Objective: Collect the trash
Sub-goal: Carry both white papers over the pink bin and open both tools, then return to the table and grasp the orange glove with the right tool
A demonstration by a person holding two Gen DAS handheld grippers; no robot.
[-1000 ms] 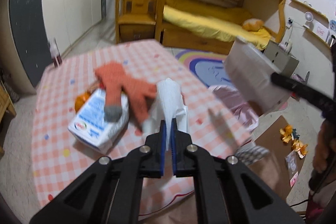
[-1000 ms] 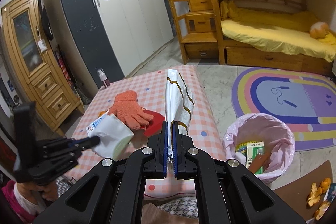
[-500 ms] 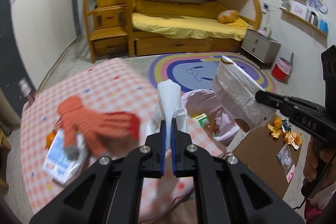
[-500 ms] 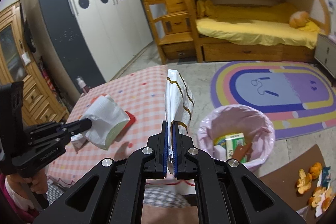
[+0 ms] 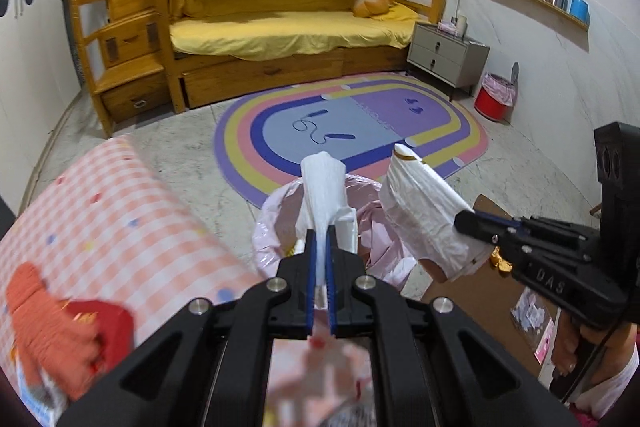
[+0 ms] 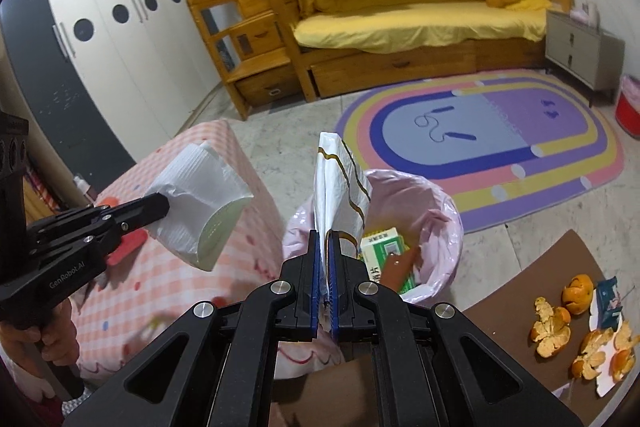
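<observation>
My left gripper [image 5: 320,239] is shut on a crushed white paper cup [image 5: 324,187] and holds it above the near rim of the pink-lined trash bin [image 5: 276,215]. The cup also shows in the right wrist view [image 6: 200,195], left of the bin. My right gripper [image 6: 325,239] is shut on a flat white wrapper with brown and gold lines [image 6: 340,183], held upright over the bin [image 6: 440,203]. That wrapper also shows in the left wrist view [image 5: 424,211]. Inside the bin lie a green-and-white box [image 6: 384,247] and a brown piece.
The pink checked table [image 5: 120,211] stands left of the bin, with an orange glove [image 5: 36,311] and a red item [image 5: 104,319] on it. Orange peels [image 6: 560,319] and a wrapper lie on brown cardboard [image 6: 520,291] at the right. A rainbow rug and a bunk bed lie beyond.
Both grippers have swung right from over the table to the trash bin, each still holding its piece of trash. The table has slid to the left of both views.
</observation>
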